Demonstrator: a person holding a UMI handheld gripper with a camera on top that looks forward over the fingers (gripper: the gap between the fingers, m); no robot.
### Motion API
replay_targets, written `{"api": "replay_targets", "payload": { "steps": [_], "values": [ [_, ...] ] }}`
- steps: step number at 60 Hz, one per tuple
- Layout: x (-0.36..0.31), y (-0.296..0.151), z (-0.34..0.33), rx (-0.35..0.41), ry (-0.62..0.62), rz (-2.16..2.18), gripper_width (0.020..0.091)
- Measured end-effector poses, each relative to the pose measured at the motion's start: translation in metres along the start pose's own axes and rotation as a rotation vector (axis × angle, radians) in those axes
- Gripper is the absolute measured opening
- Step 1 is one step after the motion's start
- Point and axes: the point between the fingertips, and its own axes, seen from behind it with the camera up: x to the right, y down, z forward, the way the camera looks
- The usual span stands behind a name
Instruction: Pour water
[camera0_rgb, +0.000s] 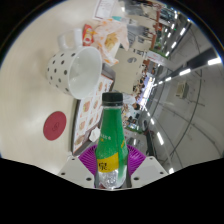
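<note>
A green plastic bottle (111, 135) with a dark green cap and a yellow-green label stands up from between my fingers. My gripper (111, 160) is shut on the bottle, with its purple pads (90, 157) pressing the bottle's sides at both flanks. The whole view is tilted. Beyond and to the left of the bottle's cap is a white cup with dark dots (74, 70), its open mouth facing the bottle. The cap stays on the bottle and is just below the cup's rim.
A white table (55, 110) carries a round red coaster (55, 125) left of the bottle. Snack packets (105, 38) lie beyond the cup. A room with ceiling lights (185, 70) and people far off fills the right side.
</note>
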Motion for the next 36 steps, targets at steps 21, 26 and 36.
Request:
{"api": "replay_targets", "payload": {
  "steps": [21, 26, 36],
  "values": [
    [0.002, -0.007, 0.002, -0.048, -0.014, -0.333, 0.0355],
    [0.003, -0.008, 0.002, -0.039, -0.002, -0.34, 0.0357],
    [0.009, -0.003, 0.009, -0.022, -0.043, -0.038, 0.0355]
  ]
}}
